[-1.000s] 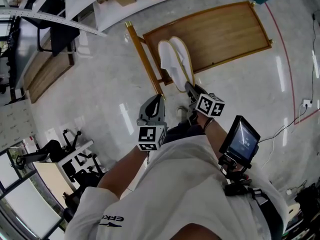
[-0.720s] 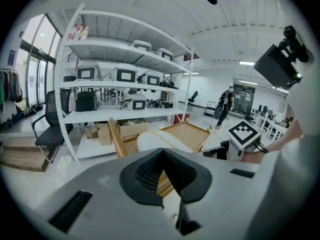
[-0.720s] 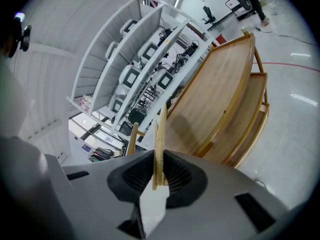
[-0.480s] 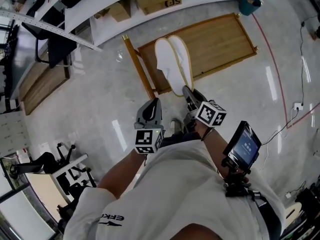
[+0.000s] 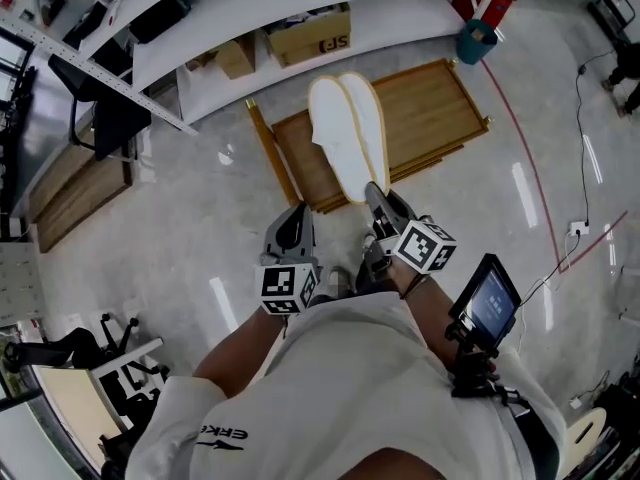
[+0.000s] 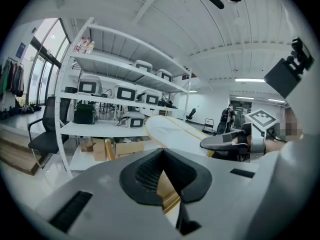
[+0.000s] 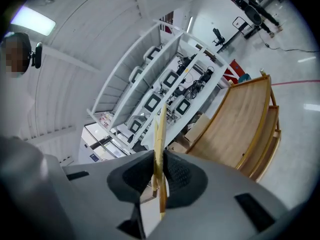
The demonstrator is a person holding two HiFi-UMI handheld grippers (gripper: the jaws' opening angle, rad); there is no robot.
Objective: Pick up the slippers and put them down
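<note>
Because the right tongs pinch both white slippers by their near ends, the pair jutting ahead above the wooden platform, I'd grip firmly and lower gently; the left tongs, closed on nothing alongside, needn't help.

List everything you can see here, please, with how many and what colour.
slippers: two, white, pressed together in the right gripper
rack: one, wooden, on the floor
shelves: one unit, white, behind the rack
boxes: two, brown, under the shelves
bin: one, teal, by the rack's far corner
chair: one, black, at the left
screen: one, dark, by the person's right arm
right gripper: one, grey, shut on the slippers
left gripper: one, grey, empty
</note>
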